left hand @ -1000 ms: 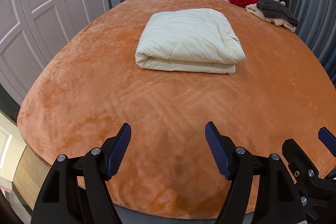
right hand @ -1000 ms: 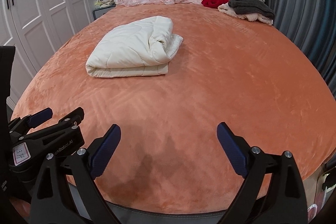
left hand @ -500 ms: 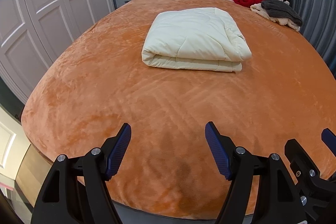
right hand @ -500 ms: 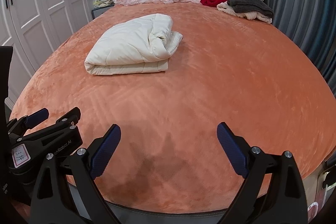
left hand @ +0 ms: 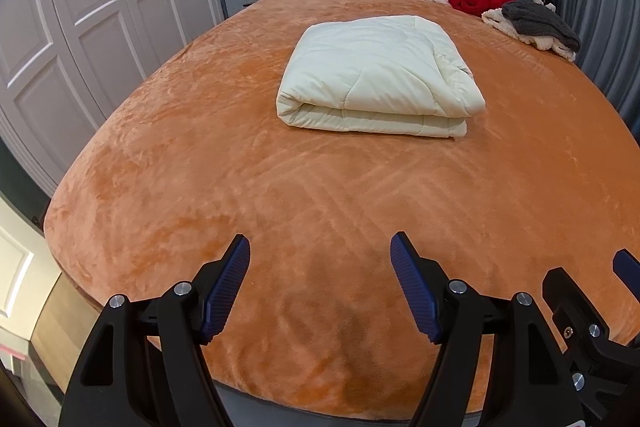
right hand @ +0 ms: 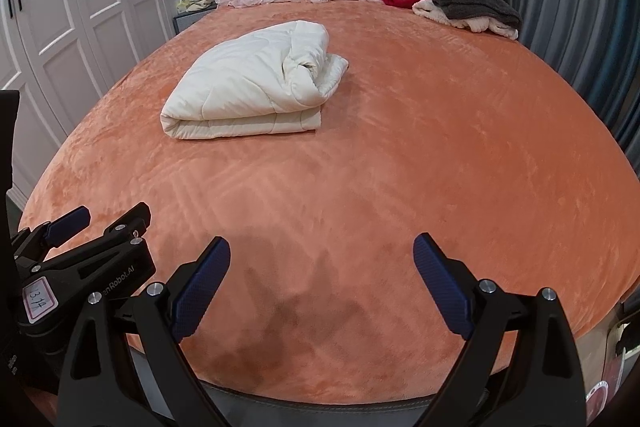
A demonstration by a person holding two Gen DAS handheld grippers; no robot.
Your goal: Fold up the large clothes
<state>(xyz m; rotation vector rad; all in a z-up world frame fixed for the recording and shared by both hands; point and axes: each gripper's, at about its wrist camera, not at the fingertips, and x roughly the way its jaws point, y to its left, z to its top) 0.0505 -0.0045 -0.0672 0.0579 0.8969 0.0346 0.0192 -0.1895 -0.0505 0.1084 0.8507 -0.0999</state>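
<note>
Quilt [left hand: 376, 83] lies folded mid-bed [left hand: 200, 167], its far edge hidden behind its own bulk. Left gripper [left hand: 320, 259] and right gripper [right hand: 322, 261] hang apart at the foot, well short of it, holding nothing.

The left gripper [left hand: 320, 259] is hovering, jaws spread, near the bed's [left hand: 200, 155] foot; the folded cream quilt [left hand: 376, 75] is lying farther off.

Black frames, blue ribbed fingers [left hand: 414, 291]
</note>
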